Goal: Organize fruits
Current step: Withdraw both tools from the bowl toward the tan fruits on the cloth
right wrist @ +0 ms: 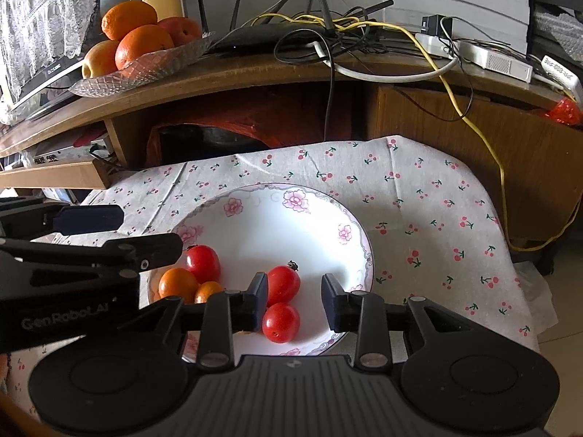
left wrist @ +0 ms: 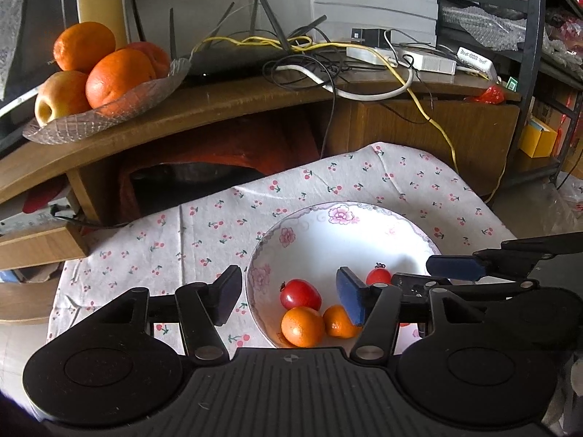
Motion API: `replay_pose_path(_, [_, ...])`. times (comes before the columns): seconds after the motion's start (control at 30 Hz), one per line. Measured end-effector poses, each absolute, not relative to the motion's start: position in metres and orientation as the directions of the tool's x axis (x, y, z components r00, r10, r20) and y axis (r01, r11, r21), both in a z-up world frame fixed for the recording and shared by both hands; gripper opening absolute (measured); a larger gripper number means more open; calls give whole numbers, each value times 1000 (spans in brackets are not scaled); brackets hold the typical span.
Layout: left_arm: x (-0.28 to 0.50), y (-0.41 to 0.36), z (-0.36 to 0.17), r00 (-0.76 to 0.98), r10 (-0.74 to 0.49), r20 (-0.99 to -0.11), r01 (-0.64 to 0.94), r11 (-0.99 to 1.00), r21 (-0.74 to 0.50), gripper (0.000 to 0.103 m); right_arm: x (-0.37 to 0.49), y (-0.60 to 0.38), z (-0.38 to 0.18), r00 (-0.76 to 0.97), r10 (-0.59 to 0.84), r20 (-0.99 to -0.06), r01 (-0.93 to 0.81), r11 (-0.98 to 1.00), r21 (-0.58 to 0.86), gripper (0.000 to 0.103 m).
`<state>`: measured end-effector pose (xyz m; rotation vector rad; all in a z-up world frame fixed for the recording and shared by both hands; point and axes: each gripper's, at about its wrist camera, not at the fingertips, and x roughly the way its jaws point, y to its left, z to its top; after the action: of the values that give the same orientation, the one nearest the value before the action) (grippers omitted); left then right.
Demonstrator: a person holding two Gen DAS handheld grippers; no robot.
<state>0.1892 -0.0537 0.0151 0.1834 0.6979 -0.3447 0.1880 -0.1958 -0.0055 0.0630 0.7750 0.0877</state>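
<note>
Left wrist view: left gripper [left wrist: 289, 293] jaws apart, empty, over near edge of plate [left wrist: 364, 215] on cherry-print cloth [left wrist: 182, 233]; tomato [left wrist: 300, 294] and two small oranges [left wrist: 302, 326] between fingers.

Right wrist view: right gripper [right wrist: 295, 300] jaws apart, empty; two tomatoes [right wrist: 281, 322] in plate between fingers.

place: a lived-in home room
signs: router [right wrist: 269, 34] and cables sitting on a wooden cabinet [right wrist: 255, 73], cherry-print cloth [right wrist: 419, 218] covering the worktop
</note>
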Motion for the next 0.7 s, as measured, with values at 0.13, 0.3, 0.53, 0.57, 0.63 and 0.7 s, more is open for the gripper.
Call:
replay_pose_path(0.13, [186, -46, 17, 702, -264, -661, 372, 928, 24, 68, 184, -193, -4, 712, 117, -692, -73, 993, 92, 33])
replay_pose_path(0.3, [179, -36, 19, 697, -271, -664, 368, 930, 6, 69, 174, -185, 0, 708, 141, -692, -108, 990, 91, 33])
replay_pose_path(0.53, [163, -21, 19, 680, -281, -677, 376, 927, -8, 71, 152, -168, -1, 684, 193, -704, -194, 978, 79, 34])
replay_pose_path(0.57, [160, -19, 18, 678, -281, -679, 378, 926, -6, 71, 148, -166, -2, 679, 199, -707, -209, 975, 74, 34])
replay_pose_path(0.63, [153, -13, 18, 673, -283, -683, 383, 924, -5, 71, 140, -162, -4, 668, 214, -713, -240, 968, 66, 34])
replay_pose_path(0.7, [145, -7, 16, 667, -283, -689, 386, 922, -5, 71, 132, -159, -7, 655, 230, -720, -263, 962, 68, 34])
